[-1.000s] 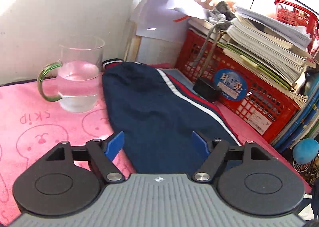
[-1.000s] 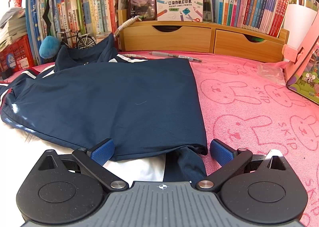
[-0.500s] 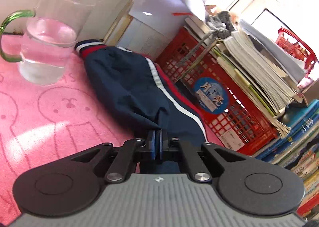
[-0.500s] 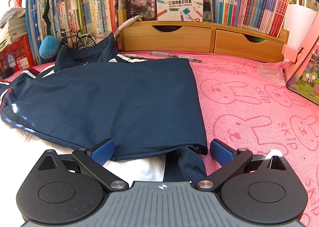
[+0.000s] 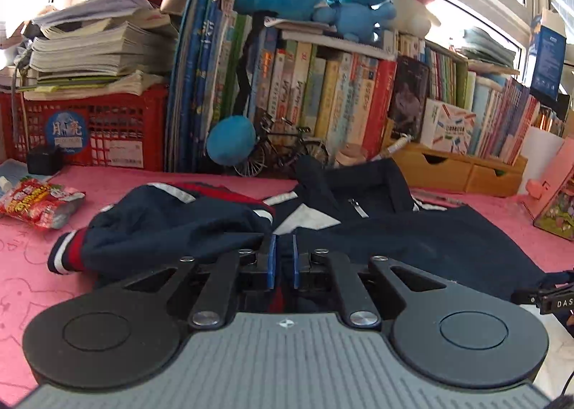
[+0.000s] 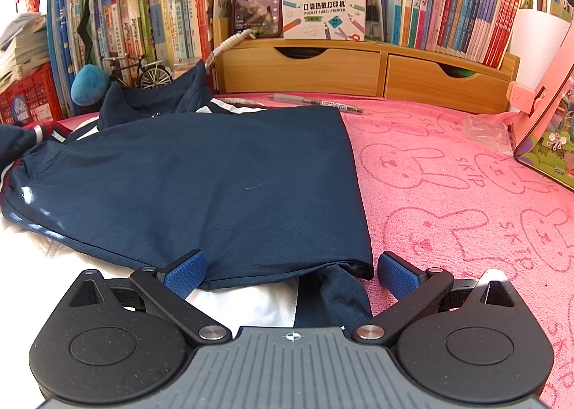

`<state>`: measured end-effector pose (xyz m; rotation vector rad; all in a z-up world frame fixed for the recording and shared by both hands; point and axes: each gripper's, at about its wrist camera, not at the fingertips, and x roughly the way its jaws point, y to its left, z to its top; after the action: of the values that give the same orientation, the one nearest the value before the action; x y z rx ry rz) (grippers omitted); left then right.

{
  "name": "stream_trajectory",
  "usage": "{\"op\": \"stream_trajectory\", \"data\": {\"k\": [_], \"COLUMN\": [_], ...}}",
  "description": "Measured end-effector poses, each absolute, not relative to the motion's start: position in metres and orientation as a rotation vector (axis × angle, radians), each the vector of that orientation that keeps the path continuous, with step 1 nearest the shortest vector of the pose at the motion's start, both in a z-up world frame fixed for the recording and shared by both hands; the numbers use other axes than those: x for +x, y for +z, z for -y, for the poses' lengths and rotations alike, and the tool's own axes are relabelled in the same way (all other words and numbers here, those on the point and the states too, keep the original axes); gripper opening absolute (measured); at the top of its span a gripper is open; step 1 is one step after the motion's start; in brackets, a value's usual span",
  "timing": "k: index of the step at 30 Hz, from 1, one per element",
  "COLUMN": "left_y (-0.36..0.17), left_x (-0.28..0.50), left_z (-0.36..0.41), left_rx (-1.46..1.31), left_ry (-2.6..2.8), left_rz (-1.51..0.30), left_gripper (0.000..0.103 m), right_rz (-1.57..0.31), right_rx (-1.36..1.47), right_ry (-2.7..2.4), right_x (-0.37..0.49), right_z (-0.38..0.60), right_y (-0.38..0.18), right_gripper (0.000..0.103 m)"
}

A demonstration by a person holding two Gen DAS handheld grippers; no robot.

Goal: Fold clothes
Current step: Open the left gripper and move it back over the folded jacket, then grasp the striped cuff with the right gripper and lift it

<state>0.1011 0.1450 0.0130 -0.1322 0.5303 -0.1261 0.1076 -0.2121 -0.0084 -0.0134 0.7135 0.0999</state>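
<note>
A navy jacket [image 6: 201, 172] with red and white stripes lies on the pink bunny towel [image 6: 448, 186], body folded flat, collar toward the books. My left gripper [image 5: 282, 258] is shut on the jacket's sleeve [image 5: 168, 226], which is bunched and carried over the jacket body [image 5: 412, 247]; its striped cuff [image 5: 66, 254] hangs at the left. My right gripper [image 6: 290, 271] is open, its fingers straddling the jacket's near hem without gripping it. White lining [image 6: 247, 305] shows under the hem.
A red crate [image 5: 89, 132] with stacked papers, a row of books [image 5: 323, 97], a model bicycle [image 5: 280, 154] and wooden drawers [image 6: 358, 68] line the back. A snack packet [image 5: 36, 204] lies left. A pen [image 6: 315, 102] and a pink stand [image 6: 545, 111] sit right.
My left gripper closed on the sleeve near the glass, then swung it right over the jacket body. The right gripper has stayed still and open.
</note>
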Motion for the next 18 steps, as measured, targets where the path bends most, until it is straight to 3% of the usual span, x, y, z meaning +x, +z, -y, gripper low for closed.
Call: {"op": "stream_trajectory", "data": {"k": [2, 6, 10, 14, 18], "left_y": [-0.004, -0.008, 0.001, -0.005, -0.014], "left_x": [0.101, 0.071, 0.026, 0.013, 0.018], "left_z": [-0.138, -0.141, -0.153, -0.151, -0.182], "left_rx": [-0.136, -0.218, -0.242, -0.124, -0.329], "left_ry": [-0.160, -0.240, -0.285, -0.196, -0.189], "left_rz": [-0.607, -0.651, -0.542, -0.530, -0.584], "left_gripper": [0.029, 0.037, 0.092, 0.093, 0.093], "right_rz": [-0.706, -0.619, -0.501, -0.421, -0.446], "right_rx": [-0.035, -0.116, -0.255, -0.417, -0.529], "right_ry": [0.117, 0.239, 0.477, 0.742, 0.888], "right_x": [0.103, 0.096, 0.099, 0.106, 0.118], "right_z": [0.205, 0.171, 0.088, -0.028, -0.134], "right_y": [0.004, 0.051, 0.097, 0.112, 0.092], "right_gripper": [0.102, 0.102, 0.102, 0.102, 0.101]}}
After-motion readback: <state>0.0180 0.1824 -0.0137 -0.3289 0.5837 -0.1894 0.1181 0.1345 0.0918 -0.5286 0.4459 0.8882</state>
